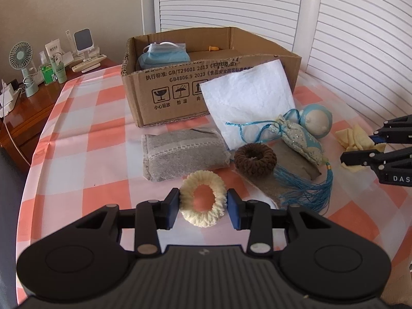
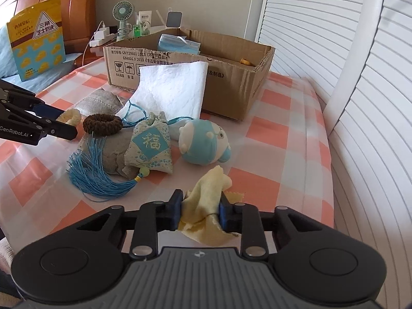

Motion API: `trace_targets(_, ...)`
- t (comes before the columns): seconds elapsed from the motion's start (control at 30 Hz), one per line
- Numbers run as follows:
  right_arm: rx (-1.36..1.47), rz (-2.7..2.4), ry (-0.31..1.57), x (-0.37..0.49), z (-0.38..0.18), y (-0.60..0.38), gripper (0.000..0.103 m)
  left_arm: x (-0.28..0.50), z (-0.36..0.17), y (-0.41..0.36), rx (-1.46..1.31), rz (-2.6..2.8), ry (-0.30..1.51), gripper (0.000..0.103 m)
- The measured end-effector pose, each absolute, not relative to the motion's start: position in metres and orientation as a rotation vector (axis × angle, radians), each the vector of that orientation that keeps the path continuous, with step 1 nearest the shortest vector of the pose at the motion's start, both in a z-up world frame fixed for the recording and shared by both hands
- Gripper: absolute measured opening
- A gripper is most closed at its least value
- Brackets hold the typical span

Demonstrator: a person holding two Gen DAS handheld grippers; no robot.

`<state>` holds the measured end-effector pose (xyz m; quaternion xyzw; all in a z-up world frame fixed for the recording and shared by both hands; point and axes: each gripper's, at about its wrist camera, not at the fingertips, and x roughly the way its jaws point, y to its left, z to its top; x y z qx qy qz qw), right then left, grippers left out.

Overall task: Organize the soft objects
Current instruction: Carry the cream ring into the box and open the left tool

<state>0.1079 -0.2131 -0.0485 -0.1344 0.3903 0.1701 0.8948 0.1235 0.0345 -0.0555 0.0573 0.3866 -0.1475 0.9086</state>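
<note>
My left gripper (image 1: pixel 203 203) is shut on a cream scrunchie (image 1: pixel 203 215), its pads pressing both sides. My right gripper (image 2: pixel 200 211) is shut on a crumpled yellow cloth (image 2: pixel 206 198); it also shows in the left wrist view (image 1: pixel 354 139). A brown scrunchie (image 1: pixel 255 159), a blue tasselled sachet (image 2: pixel 149 146), a blue plush toy (image 2: pixel 204 144), a white cloth (image 1: pixel 249 100) and a grey pouch (image 1: pixel 184 154) lie on the checked bedcover. An open cardboard box (image 1: pixel 164 87) behind them holds blue face masks (image 1: pixel 163 55).
A wooden nightstand (image 1: pixel 23 118) at the left carries a small fan (image 1: pixel 22 59), bottles and chargers. A white louvred wall (image 2: pixel 360 90) runs along the right. A yellow snack bag (image 2: pixel 36 38) stands by the headboard.
</note>
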Motion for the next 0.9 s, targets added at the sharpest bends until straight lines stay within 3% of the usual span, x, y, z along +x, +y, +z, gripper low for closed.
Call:
trace_targets(0.53, -0.294, 0.356, 0.779, 0.092, -0.017, -0.206, 0.025, 0.107, -0.021, 0.046, 0.157, -0.432, 0.799, 0.038)
trace_targets(0.9, -0.317, 0.38, 0.671, 0.104, 0.028, -0.199, 0.025, 0.139, 0.036, 0.041, 0.202, -0.465, 0.663, 0.038)
